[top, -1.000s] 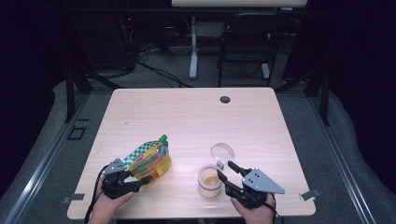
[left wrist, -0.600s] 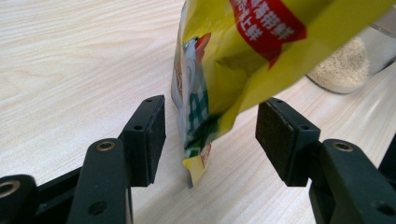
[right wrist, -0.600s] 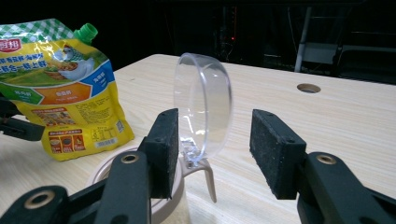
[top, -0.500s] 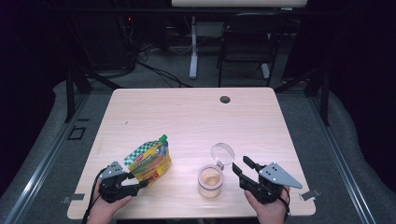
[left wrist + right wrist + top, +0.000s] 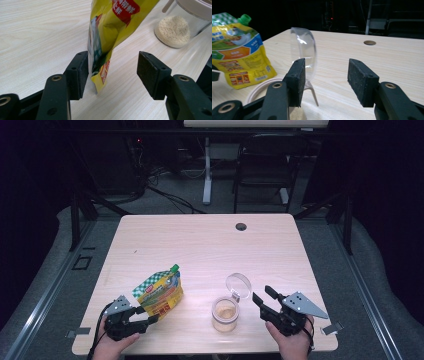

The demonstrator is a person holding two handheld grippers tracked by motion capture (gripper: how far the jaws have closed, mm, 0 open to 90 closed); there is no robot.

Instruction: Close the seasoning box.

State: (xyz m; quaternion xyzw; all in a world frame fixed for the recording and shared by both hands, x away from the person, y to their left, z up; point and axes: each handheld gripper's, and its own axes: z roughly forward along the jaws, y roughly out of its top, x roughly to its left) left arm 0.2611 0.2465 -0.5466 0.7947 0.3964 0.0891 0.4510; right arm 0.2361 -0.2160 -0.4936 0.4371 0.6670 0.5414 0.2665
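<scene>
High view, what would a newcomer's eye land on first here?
First the bright yellow pouch with its green cap, standing near the table's front left edge, right by the open left claw. Next the small jar at front centre, part-filled with pale grains, its clear lid flipped up. The right claw waits open beside it.

On the pale wooden table [image 5: 200, 245], the yellow stand-up spouted pouch [image 5: 159, 293] stands at about eight o'clock from the centre. The clear glass jar with a flipped-open hinged lid [image 5: 225, 312] sits at about five o'clock, well apart from the pouch, on its three o'clock side. The small round cable hole [image 5: 241, 226] lies at twelve o'clock near the far edge. The left gripper [image 5: 150, 319] lies at the pouch's seven o'clock, with the pouch's lower corner between its parted jaws. The right gripper [image 5: 261, 297] lies at the jar's three o'clock, just beside it.
</scene>
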